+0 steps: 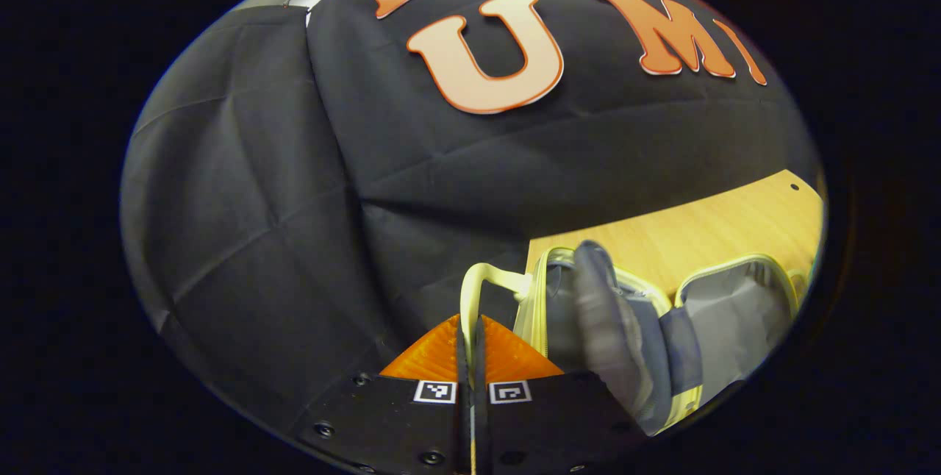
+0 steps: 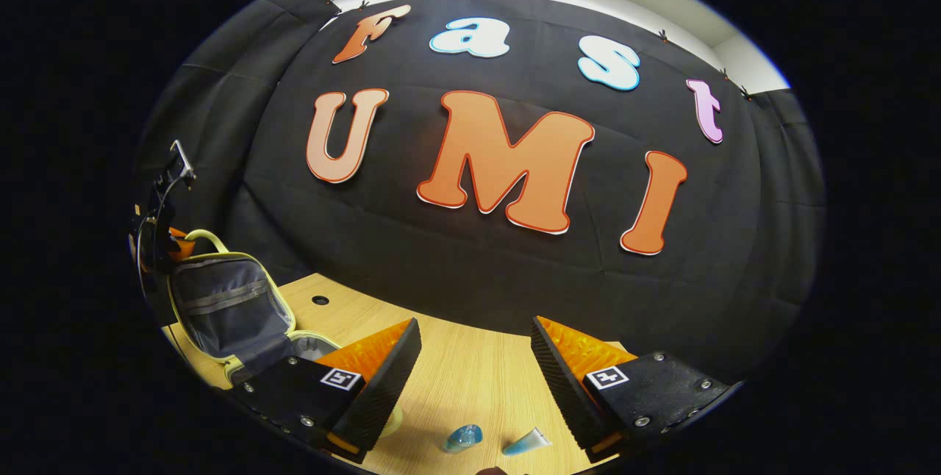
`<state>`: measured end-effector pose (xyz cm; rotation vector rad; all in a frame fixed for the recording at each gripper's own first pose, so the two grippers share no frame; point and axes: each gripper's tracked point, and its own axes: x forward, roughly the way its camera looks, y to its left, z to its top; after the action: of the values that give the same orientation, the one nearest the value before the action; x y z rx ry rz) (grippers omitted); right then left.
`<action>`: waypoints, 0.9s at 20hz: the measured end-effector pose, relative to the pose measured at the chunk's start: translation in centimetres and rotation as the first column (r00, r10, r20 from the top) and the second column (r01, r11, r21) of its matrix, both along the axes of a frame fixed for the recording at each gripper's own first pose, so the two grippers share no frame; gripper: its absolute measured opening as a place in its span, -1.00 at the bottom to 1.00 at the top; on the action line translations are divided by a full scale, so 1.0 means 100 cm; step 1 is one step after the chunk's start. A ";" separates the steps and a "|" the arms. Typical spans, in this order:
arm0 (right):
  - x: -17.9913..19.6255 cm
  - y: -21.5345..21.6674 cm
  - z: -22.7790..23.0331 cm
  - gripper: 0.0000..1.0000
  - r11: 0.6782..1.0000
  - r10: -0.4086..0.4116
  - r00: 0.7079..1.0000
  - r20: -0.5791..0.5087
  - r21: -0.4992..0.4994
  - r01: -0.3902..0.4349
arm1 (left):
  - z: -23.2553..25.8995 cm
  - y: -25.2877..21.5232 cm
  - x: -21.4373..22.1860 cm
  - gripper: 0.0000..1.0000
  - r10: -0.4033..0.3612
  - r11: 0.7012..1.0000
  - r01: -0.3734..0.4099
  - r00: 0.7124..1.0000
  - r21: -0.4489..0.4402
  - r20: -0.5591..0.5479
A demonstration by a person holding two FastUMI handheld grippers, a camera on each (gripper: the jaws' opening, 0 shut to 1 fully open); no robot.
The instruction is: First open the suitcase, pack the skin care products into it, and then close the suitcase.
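In the left gripper view the left tongs (image 1: 470, 339) are pressed together on a thin pale-yellow handle loop (image 1: 481, 285) that arches up from the edge of the suitcase (image 1: 588, 313). The suitcase is a small soft case with pale-yellow piping and zip edging, lying open on the wooden tabletop (image 1: 706, 229). Its raised lid half has grey fabric lining that sags in soft folds, and the other half (image 1: 735, 313) lies flat with a lighter, crinkled grey lining.

In the right gripper view the right tongs (image 2: 476, 357) are spread wide above the pale wood-grain tabletop (image 2: 470, 379), their ridged inner faces well apart with nothing between them. Just below them on the tabletop lie two skin care products: a small rounded clear-blue bottle (image 2: 462, 437) and, beside it, a flat blue tube (image 2: 526, 443) tapering to a pale crimped end. At the far left the open suitcase (image 2: 220, 306) stands with its lid upright, showing a grey mesh-like pocket with a stitched band, and the left tongs (image 2: 176, 243) are at its top handle.
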<state>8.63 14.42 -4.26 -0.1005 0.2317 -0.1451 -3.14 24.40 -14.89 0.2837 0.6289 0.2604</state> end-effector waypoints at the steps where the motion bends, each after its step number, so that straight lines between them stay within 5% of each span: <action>1: -0.001 0.001 -0.001 0.91 1.000 -0.002 1.000 -0.005 -0.002 0.002 | -0.005 0.001 -0.001 -0.96 0.008 1.000 -0.008 1.000 -0.004 -0.017; 8: -0.009 -0.007 -0.006 0.91 1.000 -0.010 1.000 -0.017 0.009 0.010 | -0.010 0.002 -0.001 -0.74 0.107 0.994 -0.106 0.994 0.032 -0.018; 14: -0.019 -0.030 -0.011 0.92 1.000 0.002 1.000 -0.014 0.001 -0.002 | 0.027 -0.057 0.020 -0.29 0.014 1.000 -0.015 0.996 0.013 0.089; 16: -0.023 -0.037 -0.016 0.92 1.000 0.006 1.000 -0.016 0.018 -0.006 | 0.040 -0.093 0.024 0.19 -0.019 1.000 0.020 0.993 -0.008 0.118; 18: -0.030 -0.046 -0.028 0.92 1.000 0.011 0.999 -0.039 0.025 -0.010 | 0.046 -0.127 0.030 0.17 -0.049 0.998 0.054 0.989 -0.028 0.142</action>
<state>5.67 9.81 -7.03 -0.0801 0.2720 -0.1298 -0.11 11.71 -10.28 0.2480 0.4848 0.2186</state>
